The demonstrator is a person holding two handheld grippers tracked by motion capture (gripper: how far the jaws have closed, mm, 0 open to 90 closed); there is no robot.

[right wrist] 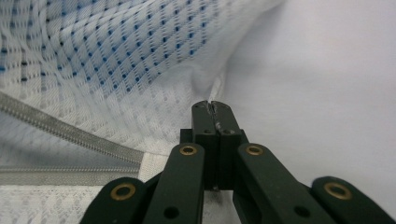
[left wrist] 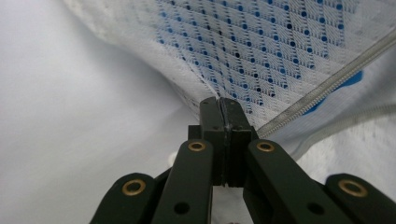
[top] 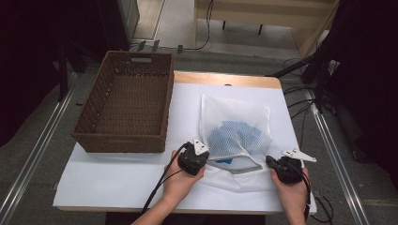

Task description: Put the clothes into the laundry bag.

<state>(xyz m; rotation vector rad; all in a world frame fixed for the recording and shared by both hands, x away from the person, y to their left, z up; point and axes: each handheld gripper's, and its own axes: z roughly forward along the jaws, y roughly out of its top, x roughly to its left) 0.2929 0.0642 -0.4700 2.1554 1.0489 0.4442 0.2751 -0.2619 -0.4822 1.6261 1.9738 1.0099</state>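
White table [top: 117, 173] holds a mesh bag [top: 234, 124]. Left gripper [left wrist: 219, 105] and right gripper [right wrist: 211, 108] pinch its corners tight; lift both evenly.

A white-covered surface [top: 117, 178] with a wooden edge stands on a grey floor [top: 37, 154]. Metal rails [top: 28, 164] run along the floor at both sides. Black cables [top: 300, 101] trail at the right. Beyond stands pale wooden furniture [top: 263, 14]; the room's sides lie in darkness.
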